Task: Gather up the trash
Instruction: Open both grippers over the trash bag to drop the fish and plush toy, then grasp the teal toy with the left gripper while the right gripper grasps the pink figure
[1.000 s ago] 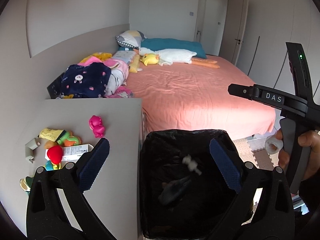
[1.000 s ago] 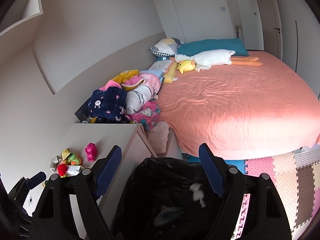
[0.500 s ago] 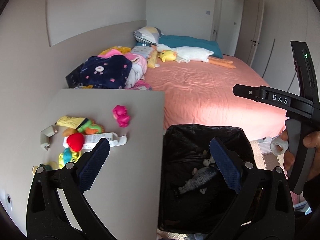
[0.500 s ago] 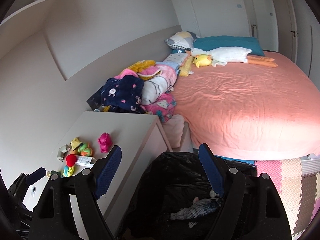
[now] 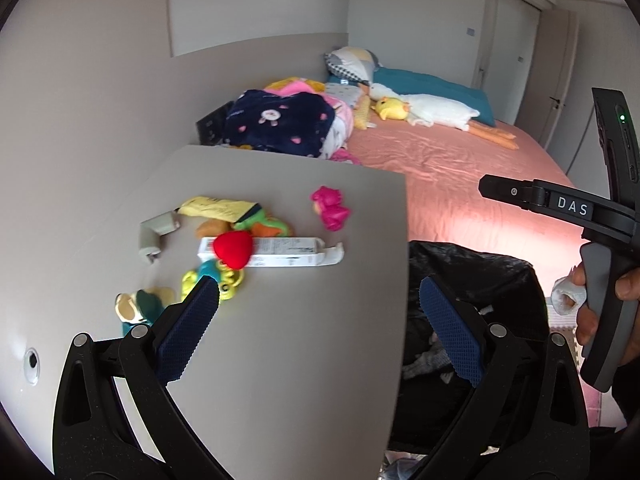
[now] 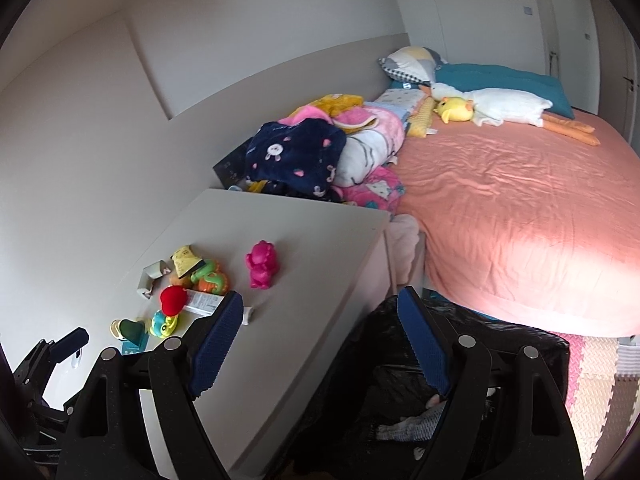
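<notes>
Both grippers have swung from above the black-lined bin (image 5: 476,280) toward the grey tabletop (image 5: 288,360); the left gripper (image 5: 320,320) and right gripper (image 6: 320,344) hang with jaws apart and empty. Trash lies down inside the bin. Farther on, a white carton (image 5: 288,252) lies among toys, with the bed (image 6: 520,208) beyond.

bin (image 6: 532,354) contents dim, box (image 5: 280,252) print unreadable, left claw (image 6: 60,350) cropped

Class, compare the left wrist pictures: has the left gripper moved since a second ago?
Yes. The left gripper has swung from over the black bin toward the grey table; its jaws now straddle the table's edge, open and empty.
</notes>
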`<act>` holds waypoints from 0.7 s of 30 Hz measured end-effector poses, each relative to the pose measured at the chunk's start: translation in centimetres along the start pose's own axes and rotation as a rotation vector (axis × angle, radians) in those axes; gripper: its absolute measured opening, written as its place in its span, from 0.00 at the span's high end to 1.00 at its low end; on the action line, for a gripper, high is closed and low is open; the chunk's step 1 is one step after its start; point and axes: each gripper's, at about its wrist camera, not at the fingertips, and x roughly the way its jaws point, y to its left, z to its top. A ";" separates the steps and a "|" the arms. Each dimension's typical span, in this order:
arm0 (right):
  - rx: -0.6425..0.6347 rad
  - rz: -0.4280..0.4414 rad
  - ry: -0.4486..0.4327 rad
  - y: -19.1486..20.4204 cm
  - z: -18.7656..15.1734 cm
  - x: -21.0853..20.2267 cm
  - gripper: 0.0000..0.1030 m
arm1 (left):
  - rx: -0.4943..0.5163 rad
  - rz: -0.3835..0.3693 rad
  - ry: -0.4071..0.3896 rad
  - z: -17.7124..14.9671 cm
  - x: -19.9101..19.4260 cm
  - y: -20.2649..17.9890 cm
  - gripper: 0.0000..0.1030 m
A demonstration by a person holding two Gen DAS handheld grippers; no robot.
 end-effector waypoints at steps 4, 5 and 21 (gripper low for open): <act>-0.022 0.024 0.020 1.6 0.2 1.7 0.22 | -0.040 0.051 0.012 -0.6 0.4 2.3 0.06; -0.029 0.028 0.025 2.0 0.3 2.2 0.22 | -0.054 0.065 0.016 -0.8 0.6 3.0 0.06; -0.122 0.046 0.125 7.2 0.9 10.9 0.22 | -0.212 0.209 0.072 -3.2 3.9 12.0 0.06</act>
